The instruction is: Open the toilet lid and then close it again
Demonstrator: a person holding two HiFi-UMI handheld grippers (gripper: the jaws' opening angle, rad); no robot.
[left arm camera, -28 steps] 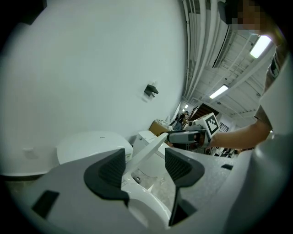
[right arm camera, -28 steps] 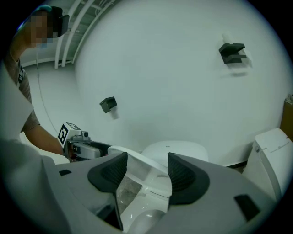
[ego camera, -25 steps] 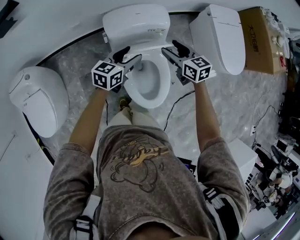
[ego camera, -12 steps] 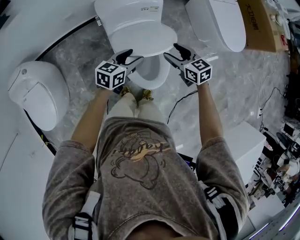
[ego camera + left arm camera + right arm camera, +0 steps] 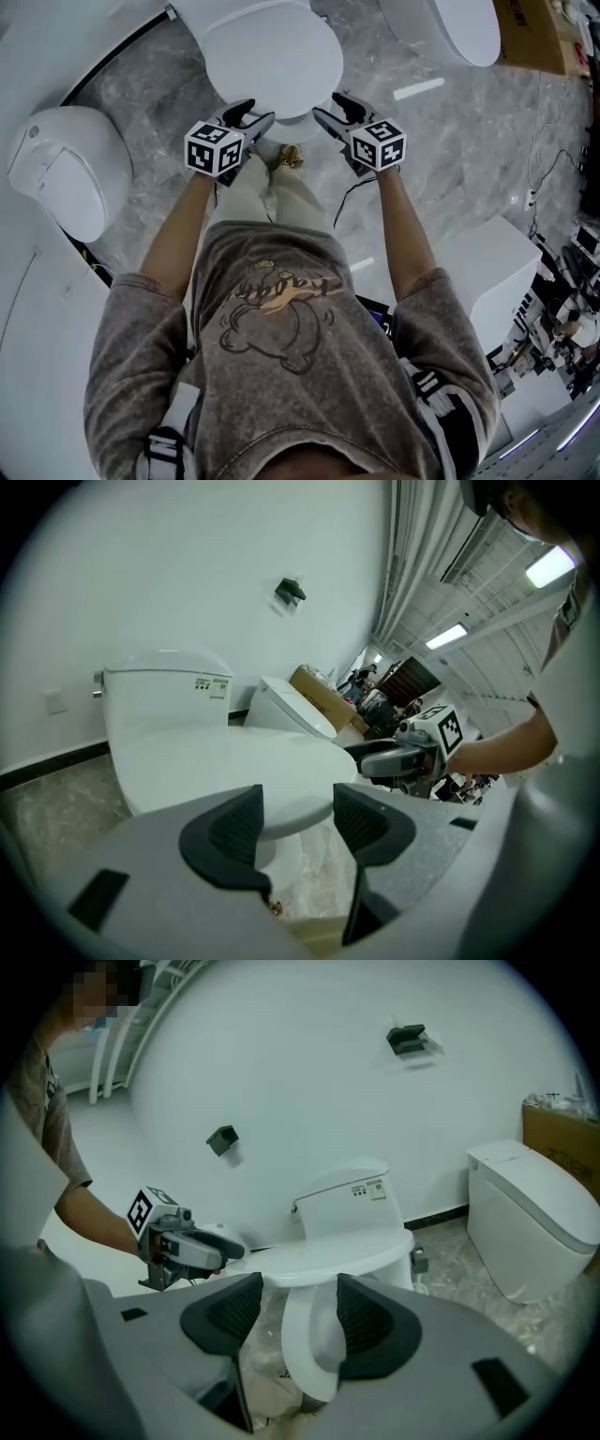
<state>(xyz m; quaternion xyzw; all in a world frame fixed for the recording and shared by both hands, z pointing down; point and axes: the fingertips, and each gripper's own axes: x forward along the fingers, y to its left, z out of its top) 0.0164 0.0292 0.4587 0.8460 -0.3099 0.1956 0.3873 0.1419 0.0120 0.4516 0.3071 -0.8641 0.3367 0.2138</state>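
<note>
The white toilet lid (image 5: 272,56) lies low over the bowl, and only a sliver of the bowl's front shows under it. My left gripper (image 5: 255,114) is at the lid's front left edge and my right gripper (image 5: 328,106) at its front right edge. In the left gripper view the left gripper (image 5: 298,822) stands wide and its jaws have just been closing a little. The lid's rim (image 5: 281,803) shows in the gap, with no pad pressing on it. In the right gripper view the right gripper (image 5: 300,1312) is open, with the lid (image 5: 337,1251) and the bowl (image 5: 309,1354) beyond it.
The tank (image 5: 164,691) stands against the white wall. Another toilet (image 5: 66,178) sits to the left and a third (image 5: 450,23) to the upper right, beside a cardboard box (image 5: 539,33). A white cabinet (image 5: 492,272) and a floor cable (image 5: 361,187) are to the right.
The lid has swung down from nearly upright to low over the bowl, hiding the seat. Both grippers have come down and towards the person along with its front edge.
</note>
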